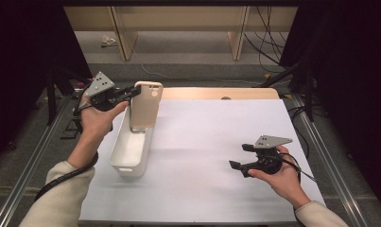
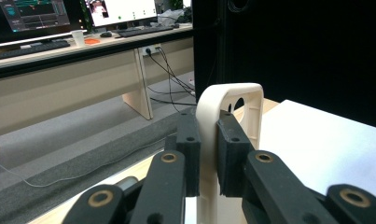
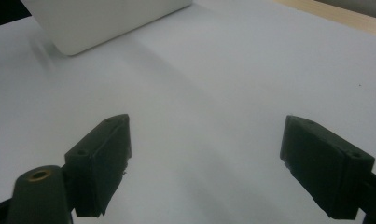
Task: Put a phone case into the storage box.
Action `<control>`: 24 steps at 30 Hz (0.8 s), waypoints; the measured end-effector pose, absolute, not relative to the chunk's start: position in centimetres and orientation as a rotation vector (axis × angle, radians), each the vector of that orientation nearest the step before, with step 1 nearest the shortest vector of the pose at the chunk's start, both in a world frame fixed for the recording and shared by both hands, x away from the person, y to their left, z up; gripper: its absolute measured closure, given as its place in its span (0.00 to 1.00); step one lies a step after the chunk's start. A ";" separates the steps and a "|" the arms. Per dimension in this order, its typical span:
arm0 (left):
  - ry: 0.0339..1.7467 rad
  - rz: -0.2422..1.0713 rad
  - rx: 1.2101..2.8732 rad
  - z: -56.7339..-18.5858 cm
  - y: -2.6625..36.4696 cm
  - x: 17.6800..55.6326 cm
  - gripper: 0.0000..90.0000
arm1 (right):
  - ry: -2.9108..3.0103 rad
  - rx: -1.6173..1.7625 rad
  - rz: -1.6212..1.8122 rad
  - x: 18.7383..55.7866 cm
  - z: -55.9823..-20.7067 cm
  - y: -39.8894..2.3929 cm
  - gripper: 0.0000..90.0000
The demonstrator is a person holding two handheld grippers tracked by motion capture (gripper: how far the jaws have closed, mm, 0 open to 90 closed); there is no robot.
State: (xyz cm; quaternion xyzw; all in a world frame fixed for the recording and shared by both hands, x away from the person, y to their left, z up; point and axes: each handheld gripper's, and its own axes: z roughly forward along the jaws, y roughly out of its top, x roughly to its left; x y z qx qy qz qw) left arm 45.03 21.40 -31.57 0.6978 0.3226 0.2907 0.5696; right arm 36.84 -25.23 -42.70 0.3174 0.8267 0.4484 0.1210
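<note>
Left gripper pinches the case upright over the bin, at ten o'clock; release remains. Right gripper waits wide open, empty.

Worktop is bare white across the middle and right, wide free lane btwn the bin and the right hand-held gripper. Obstacles sit at left: the bin, w/ a phone case standing up over its far end, left hand-held gripper clamped on the case's edge. Bin's near end is open.
</note>
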 end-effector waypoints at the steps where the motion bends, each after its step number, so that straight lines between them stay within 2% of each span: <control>1: 0.752 0.684 1.635 -31.7 21.6 45.1 0.90 | 2.414 0.929 1.310 36.8 -42.7 -25.2 0.19; 24: 0.801 0.704 1.586 -33.1 24.1 46.6 0.90 | 2.410 0.929 1.312 36.8 -42.7 -25.2 0.19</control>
